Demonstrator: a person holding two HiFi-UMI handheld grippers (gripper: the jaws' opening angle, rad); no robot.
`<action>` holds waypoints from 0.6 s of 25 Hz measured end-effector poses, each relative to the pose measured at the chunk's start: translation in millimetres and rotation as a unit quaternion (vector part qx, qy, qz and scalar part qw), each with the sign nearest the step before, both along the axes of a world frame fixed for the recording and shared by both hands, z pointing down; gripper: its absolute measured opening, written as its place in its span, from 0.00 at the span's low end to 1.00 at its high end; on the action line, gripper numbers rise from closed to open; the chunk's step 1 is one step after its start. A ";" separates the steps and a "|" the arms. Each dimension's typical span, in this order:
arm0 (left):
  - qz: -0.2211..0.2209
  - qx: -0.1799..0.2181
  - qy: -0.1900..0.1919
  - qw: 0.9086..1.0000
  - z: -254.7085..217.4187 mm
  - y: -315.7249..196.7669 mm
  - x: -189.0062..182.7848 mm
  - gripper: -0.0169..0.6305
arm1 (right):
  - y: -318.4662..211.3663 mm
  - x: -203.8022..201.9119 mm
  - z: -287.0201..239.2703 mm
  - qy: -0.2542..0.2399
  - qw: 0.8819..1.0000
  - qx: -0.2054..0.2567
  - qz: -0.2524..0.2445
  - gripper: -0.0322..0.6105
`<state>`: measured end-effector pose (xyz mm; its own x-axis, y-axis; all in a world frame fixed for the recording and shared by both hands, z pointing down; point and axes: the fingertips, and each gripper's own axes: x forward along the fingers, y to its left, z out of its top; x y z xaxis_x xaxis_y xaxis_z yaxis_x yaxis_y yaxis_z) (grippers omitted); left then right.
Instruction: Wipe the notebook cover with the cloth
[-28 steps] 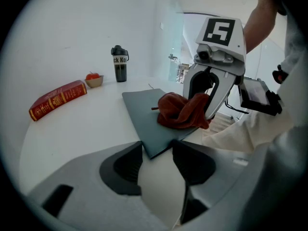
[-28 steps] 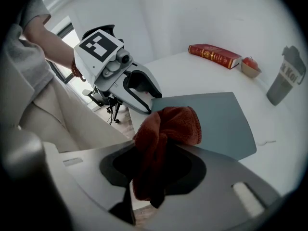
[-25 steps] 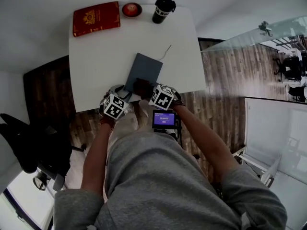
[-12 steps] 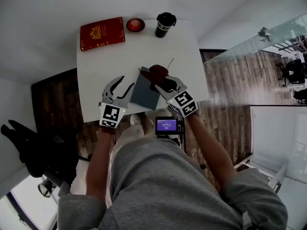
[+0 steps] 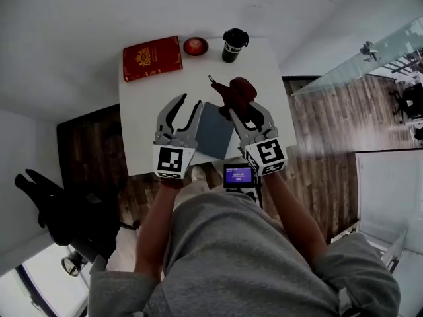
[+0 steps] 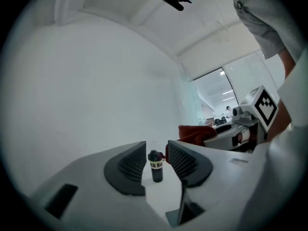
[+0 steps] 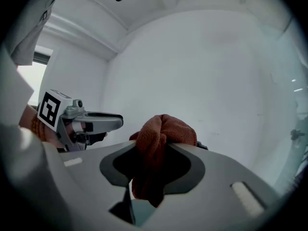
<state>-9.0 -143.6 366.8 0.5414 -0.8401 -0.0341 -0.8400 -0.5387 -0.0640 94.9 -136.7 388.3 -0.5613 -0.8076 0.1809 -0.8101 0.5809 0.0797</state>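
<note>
From the head view, the right tongs [image 5: 243, 109] are clamped on a rust-red cloth [image 5: 239, 90], which bunches up past their tips. The left tongs [image 5: 188, 105] stand apart with nothing between them. The grey notebook [image 5: 213, 131] lies flat on the white surface [image 5: 142, 117], between the two tongs and beneath them, touching neither. I judge the cloth to be in hand and the wiping not yet begun. The next move calls for lowering the right tongs until the cloth presses on the cover, perhaps with the left tongs steadying the notebook's edge.

The left gripper view confirms that those jaws hold nothing, though they have just been closing somewhat. The dark cup [image 6: 155, 166] framed in their gap stands well beyond them.

The right gripper view shows what the others cannot: both jaws pinch the cloth in a fold, with a tail hanging below them. The notebook cover is hard to make out here.
</note>
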 end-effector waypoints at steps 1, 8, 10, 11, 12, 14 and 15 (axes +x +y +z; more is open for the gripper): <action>-0.012 0.009 0.002 1.000 -8.1 -1.8 -2.4 0.22 | -0.8 -0.8 -4.7 0.000 1.000 0.009 0.009 0.27; -0.048 0.057 -0.004 0.997 -39.7 11.9 -4.1 0.01 | 12.7 -5.5 -21.7 -0.006 0.999 0.027 0.026 0.26; -0.055 0.048 -0.007 0.997 -35.8 15.1 -2.5 0.01 | 16.7 -9.5 -24.8 -0.003 0.999 0.028 0.014 0.26; -0.056 0.046 -0.006 0.997 -34.1 16.5 -1.4 0.01 | 18.5 -11.6 -25.5 -0.001 1.000 0.028 0.008 0.26; -0.056 0.043 -0.005 0.997 -32.1 17.8 -0.4 0.01 | 20.0 -13.9 -25.5 0.002 1.000 0.026 0.001 0.26; -0.056 0.035 -0.007 0.998 -25.9 20.3 0.5 0.01 | 22.6 -19.4 -24.9 0.008 1.000 0.025 -0.014 0.25; -0.056 0.030 -0.010 0.998 -21.9 21.8 0.7 0.01 | 24.0 -22.0 -24.6 0.011 0.999 0.025 -0.021 0.24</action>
